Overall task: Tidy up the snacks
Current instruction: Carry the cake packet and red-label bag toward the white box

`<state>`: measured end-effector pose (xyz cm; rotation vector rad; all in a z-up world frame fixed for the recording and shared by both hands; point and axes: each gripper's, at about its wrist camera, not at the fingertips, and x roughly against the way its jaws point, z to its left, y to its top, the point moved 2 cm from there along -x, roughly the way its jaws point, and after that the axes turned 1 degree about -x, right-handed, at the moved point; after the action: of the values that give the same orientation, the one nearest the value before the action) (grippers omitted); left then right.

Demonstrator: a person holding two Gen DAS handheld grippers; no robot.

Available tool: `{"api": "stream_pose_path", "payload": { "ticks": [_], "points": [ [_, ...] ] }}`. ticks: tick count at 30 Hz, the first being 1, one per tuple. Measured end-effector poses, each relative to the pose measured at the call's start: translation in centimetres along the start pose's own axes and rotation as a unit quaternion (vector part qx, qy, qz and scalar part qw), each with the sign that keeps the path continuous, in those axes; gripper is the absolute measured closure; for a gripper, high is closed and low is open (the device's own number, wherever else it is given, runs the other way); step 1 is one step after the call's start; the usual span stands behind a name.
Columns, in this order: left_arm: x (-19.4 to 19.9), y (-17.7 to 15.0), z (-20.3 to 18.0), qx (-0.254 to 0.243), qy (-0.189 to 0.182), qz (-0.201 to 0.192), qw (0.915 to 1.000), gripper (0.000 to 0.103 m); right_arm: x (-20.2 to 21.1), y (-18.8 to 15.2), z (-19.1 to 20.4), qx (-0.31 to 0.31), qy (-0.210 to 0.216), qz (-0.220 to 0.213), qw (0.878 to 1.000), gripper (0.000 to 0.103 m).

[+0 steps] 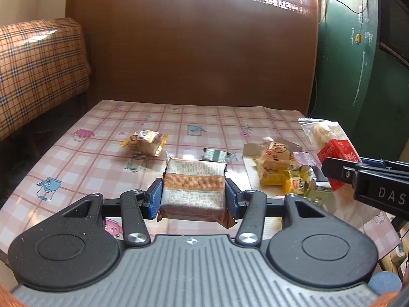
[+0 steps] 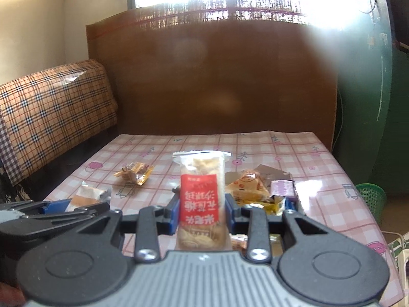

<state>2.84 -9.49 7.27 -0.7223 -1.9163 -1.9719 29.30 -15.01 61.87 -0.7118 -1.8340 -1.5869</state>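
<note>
Snack pile (image 1: 281, 171) ahead and to the right of left tool (image 1: 193, 194), just past right tool (image 2: 202, 209). Left tool clamped on square silver snack pack (image 1: 194, 186), flat between pads. Right tool clamped on tall red-label snack bag (image 2: 200, 197), long side pointing away. Both up off pink counter (image 1: 76, 168).

Left gripper (image 1: 193, 194) clamps a silver-and-brown snack packet (image 1: 194, 184).
Its blue jaws press both sides of the packet above the pink checked table (image 1: 76, 158); the right gripper (image 1: 340, 172) holds a red-labelled bag (image 1: 329, 140) beside a snack pile (image 1: 278, 168).
</note>
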Motion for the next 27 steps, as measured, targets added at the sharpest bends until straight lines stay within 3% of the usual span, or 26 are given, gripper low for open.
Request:
{"api": "stream_pose_path", "payload": {
  "ticks": [27],
  "points": [
    [-0.8,0.1,-5.8,-0.037,-0.083,0.013,0.9958,0.042,1.8,0.3,-6.2,-0.042,-0.058,-0.017,0.997,0.070]
  ]
}}
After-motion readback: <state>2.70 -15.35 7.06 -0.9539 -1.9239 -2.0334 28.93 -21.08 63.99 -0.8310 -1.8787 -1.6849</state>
